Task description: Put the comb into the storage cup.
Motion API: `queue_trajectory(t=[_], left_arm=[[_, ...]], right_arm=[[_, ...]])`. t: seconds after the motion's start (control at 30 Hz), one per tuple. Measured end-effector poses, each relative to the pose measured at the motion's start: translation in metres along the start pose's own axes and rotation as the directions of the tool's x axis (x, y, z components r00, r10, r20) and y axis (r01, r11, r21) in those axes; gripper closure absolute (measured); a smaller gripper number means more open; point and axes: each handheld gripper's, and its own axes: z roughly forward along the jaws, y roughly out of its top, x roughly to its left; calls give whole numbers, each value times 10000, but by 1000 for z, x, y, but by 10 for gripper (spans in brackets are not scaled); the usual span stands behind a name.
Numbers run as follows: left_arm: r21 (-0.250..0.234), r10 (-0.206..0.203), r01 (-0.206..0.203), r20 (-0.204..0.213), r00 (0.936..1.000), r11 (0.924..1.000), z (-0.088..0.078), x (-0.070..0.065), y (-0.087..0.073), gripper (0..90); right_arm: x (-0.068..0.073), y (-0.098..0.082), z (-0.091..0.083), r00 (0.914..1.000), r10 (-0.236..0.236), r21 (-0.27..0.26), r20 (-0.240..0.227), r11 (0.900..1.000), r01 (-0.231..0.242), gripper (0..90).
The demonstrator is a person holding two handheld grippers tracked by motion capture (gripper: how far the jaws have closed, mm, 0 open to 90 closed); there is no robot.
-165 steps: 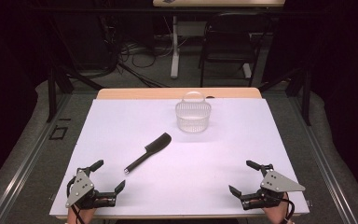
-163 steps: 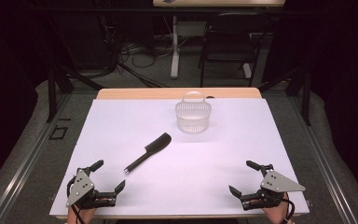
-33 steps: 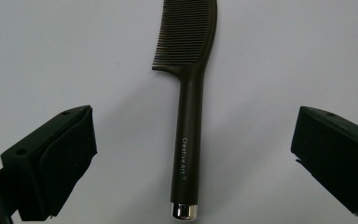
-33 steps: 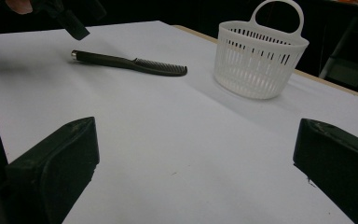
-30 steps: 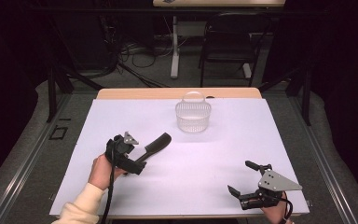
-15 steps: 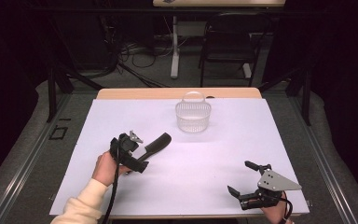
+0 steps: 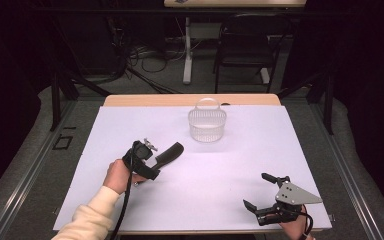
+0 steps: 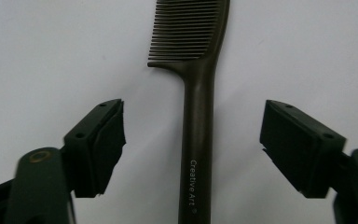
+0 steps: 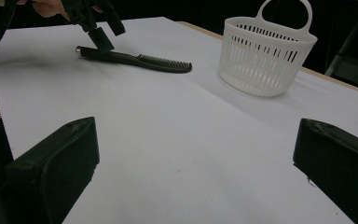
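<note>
A dark comb (image 7: pixel 171 152) lies flat on the white table cover, teeth end toward the basket. My left gripper (image 7: pixel 146 166) points down over its handle. In the left gripper view the handle (image 8: pixel 198 140) runs up the middle between the left gripper's (image 8: pixel 192 116) two pads; the jaws have just been closing, but a gap remains on each side. From the right gripper view, the comb (image 9: pixel 135 59) lies far off with the left gripper (image 9: pixel 98 33) above its handle end. My right gripper (image 7: pixel 256 190) rests open near the front right edge, and nothing lies between the right gripper's (image 9: pixel 196 140) jaws.
A white slotted basket (image 7: pixel 207 123) with a loop handle stands at the back middle of the table (image 7: pixel 260 150), also seen as the basket (image 9: pixel 265 51) from the right gripper. Beyond the far wooden edge (image 7: pixel 145 100) are a chair (image 7: pixel 245 45) and cables on the floor.
The left hand went from the front left edge to the comb, and in the last second crept right and lower over the handle. The right gripper has stayed put.
</note>
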Motion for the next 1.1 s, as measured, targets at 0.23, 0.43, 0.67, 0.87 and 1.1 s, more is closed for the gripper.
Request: queue_trajectory(t=[0.23, 0.43, 0.67, 0.87, 1.1], left_arm=[[525, 113, -129, 306, 9995, 9985, 5, 1, 9, 383], [956, 161, -210, 516, 9985, 9952, 11, 2, 16, 484], [1398, 265, -352, 631, 9977, 9896, 17, 3, 23, 562], [1745, 287, -399, 660, 9974, 9838, 23, 4, 27, 610], [2012, 245, -406, 818, 9964, 9787, 26, 6, 31, 638]], right_arm=[[0, 0, 0, 10000, 6, 10, 10, 10000, -6, 0], [0, 0, 0, 10000, 10, 7, 13, 10000, -10, 0], [0, 0, 0, 10000, 44, 9, 1, 10000, -44, 0], [0, 0, 0, 10000, 21, 36, 5, 10000, -21, 0], [0, 0, 0, 10000, 11, 36, 27, 10000, -11, 0]])
